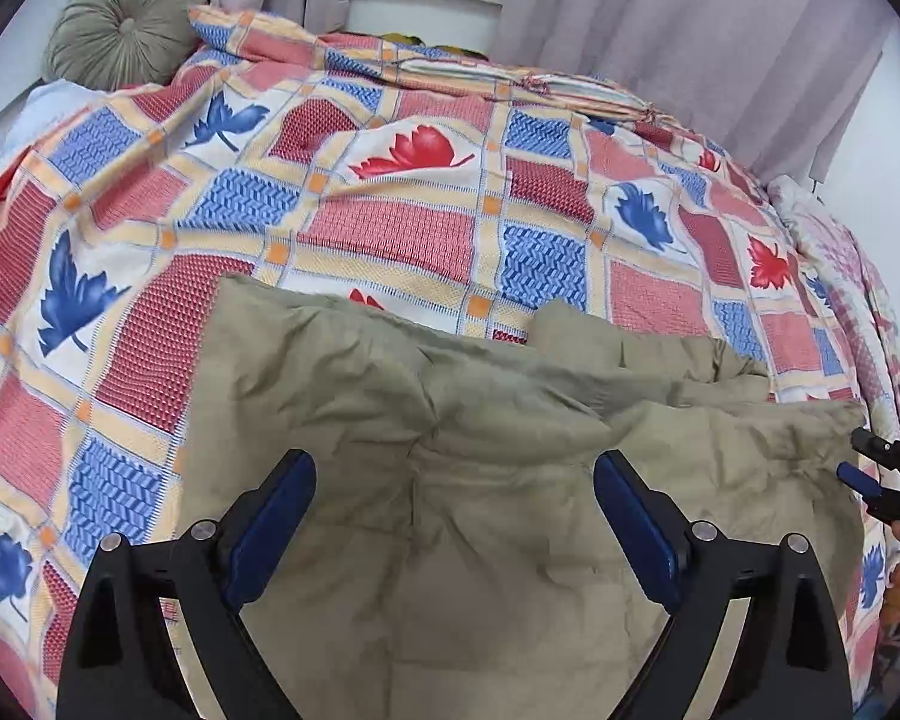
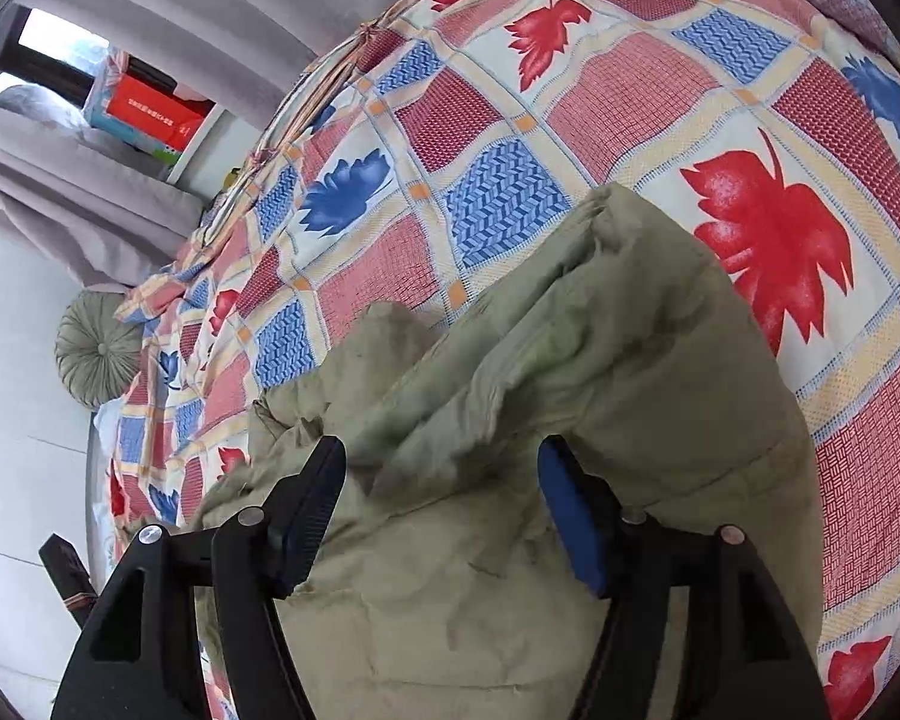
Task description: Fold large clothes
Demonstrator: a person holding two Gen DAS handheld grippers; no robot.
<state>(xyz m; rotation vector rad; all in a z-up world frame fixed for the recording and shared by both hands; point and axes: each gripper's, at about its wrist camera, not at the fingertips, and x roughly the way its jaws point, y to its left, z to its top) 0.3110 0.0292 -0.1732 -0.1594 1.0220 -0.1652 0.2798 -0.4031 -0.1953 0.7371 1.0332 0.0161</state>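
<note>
We see left gripper (image 1: 455,468) spread wide, gripping nothing, poised over olive padded jacket (image 1: 450,450). Jacket lies crumpled directly ahead of and beneath its fingers, on patchwork leaf-print quilt (image 1: 390,228) covering bed. Round green cushion (image 1: 123,30) far ahead to its left; curtain (image 1: 690,30) far ahead to its right. Right gripper (image 2: 441,456) likewise spread wide, nothing held, jacket bulk (image 2: 570,330) mounded between and ahead of its fingers; red leaf print (image 2: 774,240) ahead to its right.

bunched jacket (image 1: 450,480) below, quilt (image 1: 390,228) beyond
</note>
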